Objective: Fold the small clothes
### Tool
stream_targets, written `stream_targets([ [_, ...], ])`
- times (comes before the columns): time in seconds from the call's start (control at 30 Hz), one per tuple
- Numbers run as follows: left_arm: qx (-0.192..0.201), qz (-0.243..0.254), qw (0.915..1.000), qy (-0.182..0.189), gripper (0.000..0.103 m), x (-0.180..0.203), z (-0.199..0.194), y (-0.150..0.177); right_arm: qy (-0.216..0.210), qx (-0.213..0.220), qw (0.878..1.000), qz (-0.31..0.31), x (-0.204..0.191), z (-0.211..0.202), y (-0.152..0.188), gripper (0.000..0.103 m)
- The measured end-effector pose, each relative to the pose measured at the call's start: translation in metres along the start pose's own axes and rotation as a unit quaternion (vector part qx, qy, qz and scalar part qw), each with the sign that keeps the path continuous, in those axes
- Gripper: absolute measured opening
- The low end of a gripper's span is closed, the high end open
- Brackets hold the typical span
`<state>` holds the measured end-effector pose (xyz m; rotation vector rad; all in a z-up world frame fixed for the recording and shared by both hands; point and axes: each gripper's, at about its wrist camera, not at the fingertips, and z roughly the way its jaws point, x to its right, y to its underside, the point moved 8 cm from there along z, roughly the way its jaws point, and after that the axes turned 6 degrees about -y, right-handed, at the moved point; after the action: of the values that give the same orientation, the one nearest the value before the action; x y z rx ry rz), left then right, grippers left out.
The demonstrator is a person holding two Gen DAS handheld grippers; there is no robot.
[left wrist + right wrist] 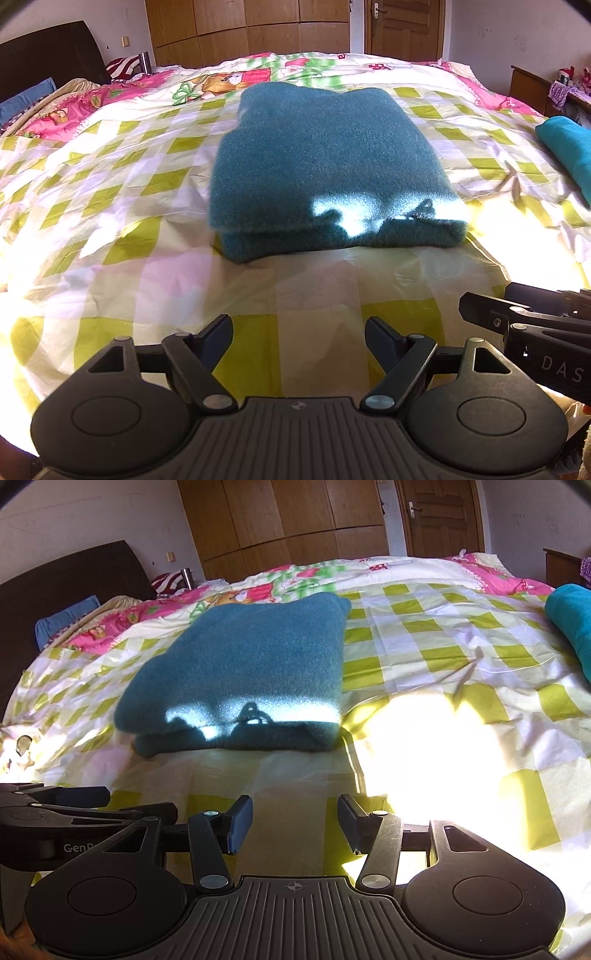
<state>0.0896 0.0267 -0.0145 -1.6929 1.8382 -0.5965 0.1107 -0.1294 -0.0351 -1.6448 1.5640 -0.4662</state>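
A folded dark teal fleece garment lies flat on the checked bedspread, its doubled edge facing me and partly lit by sun. In the right wrist view the same garment sits left of centre. My left gripper hovers open over the bedspread, short of the garment's near edge, nothing between its fingers. My right gripper is open too, equally short of the garment and empty. Each gripper shows at the edge of the other's view.
A second, brighter teal garment lies at the bed's right side, also seen in the right wrist view. Pillows and a dark headboard stand at the left. A strong sun patch washes out the near bedspread.
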Motion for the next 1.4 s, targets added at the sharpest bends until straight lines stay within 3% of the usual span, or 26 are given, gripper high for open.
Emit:
stream_targets([
  [0.7, -0.001, 0.001, 1.0, -0.002, 0.095, 0.0, -0.003, 0.01, 0.005, 0.007, 1.0, 0.005, 0.0, -0.006, 0.004, 0.051],
  [0.87, 0.001, -0.019, 0.9997, 0.015, 0.095, -0.006, -0.001, 0.01, 0.012, 0.009, 1.0, 0.005, -0.004, -0.009, 0.002, 0.051],
  [1.4, 0.065, -0.045, 0.9965, 0.029, 0.102, -0.035, -0.007, -0.018, 0.057, 0.009, 0.998, -0.024, -0.036, 0.001, -0.032, 0.051],
])
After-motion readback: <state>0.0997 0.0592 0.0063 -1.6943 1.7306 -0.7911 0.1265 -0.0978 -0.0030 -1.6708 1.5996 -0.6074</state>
